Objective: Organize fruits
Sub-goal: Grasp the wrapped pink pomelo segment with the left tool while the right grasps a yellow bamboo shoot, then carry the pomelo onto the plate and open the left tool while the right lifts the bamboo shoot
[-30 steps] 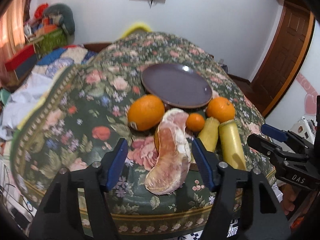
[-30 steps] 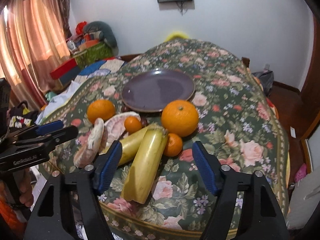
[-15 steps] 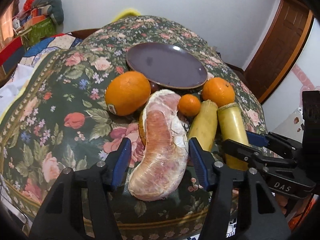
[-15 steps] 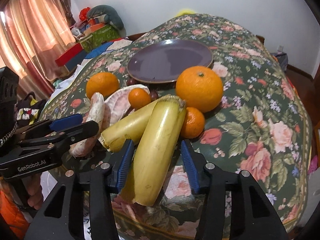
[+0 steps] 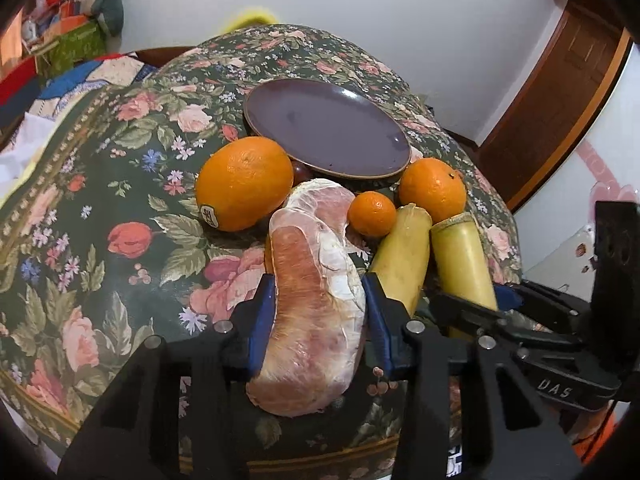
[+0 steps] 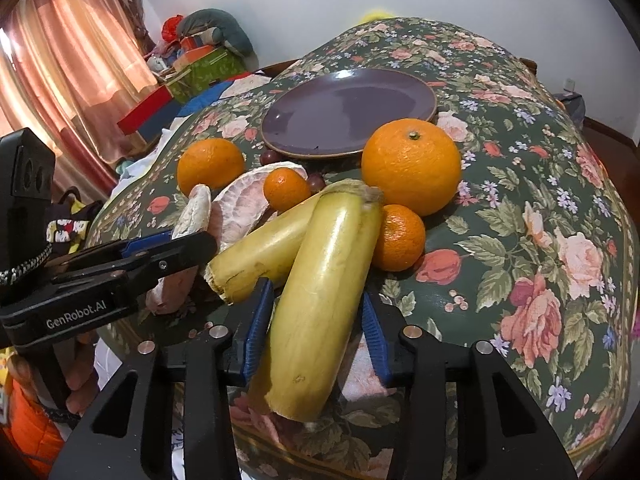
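Note:
A peeled pink pomelo segment (image 5: 316,300) lies at the near edge of the floral cloth. My left gripper (image 5: 318,280) is closing on it, both blue pads touching its sides. A yellow stalk piece (image 6: 336,240) lies to its right. My right gripper (image 6: 316,288) is closing on this one, pads against it. A second stalk piece (image 6: 260,248) leans beside it. Behind them sit two oranges (image 5: 244,182) (image 5: 432,188), a mandarin (image 5: 372,214) and another mandarin (image 6: 398,238). The purple plate (image 5: 328,128) beyond holds nothing.
A second pomelo segment (image 6: 248,196) and dark grapes (image 6: 270,156) lie near the plate's front rim. The round table's cloth (image 6: 540,240) drops away at the near edge. Boxes and cushions (image 6: 200,60) are piled at the far left, and a wooden door (image 5: 560,92) stands at the right.
Both grippers have sunk and moved forward around their fruit. Their jaws have narrowed from wide apart to touching the pomelo segment and the yellow stalk piece.

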Tool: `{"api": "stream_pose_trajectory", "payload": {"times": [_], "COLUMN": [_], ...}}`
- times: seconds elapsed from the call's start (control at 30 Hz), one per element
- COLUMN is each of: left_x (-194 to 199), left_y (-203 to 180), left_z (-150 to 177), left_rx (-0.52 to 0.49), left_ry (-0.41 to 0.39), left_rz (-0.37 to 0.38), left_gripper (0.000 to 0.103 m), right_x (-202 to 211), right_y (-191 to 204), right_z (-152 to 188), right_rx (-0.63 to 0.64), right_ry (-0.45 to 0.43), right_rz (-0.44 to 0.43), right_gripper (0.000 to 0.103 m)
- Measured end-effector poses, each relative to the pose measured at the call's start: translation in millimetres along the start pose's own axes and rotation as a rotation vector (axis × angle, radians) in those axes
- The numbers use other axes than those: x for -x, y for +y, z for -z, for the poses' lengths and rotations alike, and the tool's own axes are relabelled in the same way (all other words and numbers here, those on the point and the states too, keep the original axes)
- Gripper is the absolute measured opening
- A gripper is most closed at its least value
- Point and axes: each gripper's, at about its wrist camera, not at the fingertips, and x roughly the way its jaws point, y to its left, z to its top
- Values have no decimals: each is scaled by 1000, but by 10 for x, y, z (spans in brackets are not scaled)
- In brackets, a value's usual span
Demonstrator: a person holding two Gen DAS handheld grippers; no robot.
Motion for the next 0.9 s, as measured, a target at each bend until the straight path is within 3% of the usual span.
{"api": "stream_pose_trajectory", "payload": {"times": [0.1,0.4,0.9], "left_x": [35,398,1039], "left_y": [-30,-63,-250], "left_z": [12,-30,-446], "left_rx": [-17,-22,-56], "left_ry": [-4,-81,-268], "left_rz": [-29,-44,-73], "left_gripper": [42,42,42], "right_x": [71,282,911], "right_y": [2,85,111], "right_z": [-2,-37,-362], "right_rx": [2,34,47], "right_ry": [-21,-93,-307], "right_rz": [6,34,71], "right_gripper": [32,32,31]}}
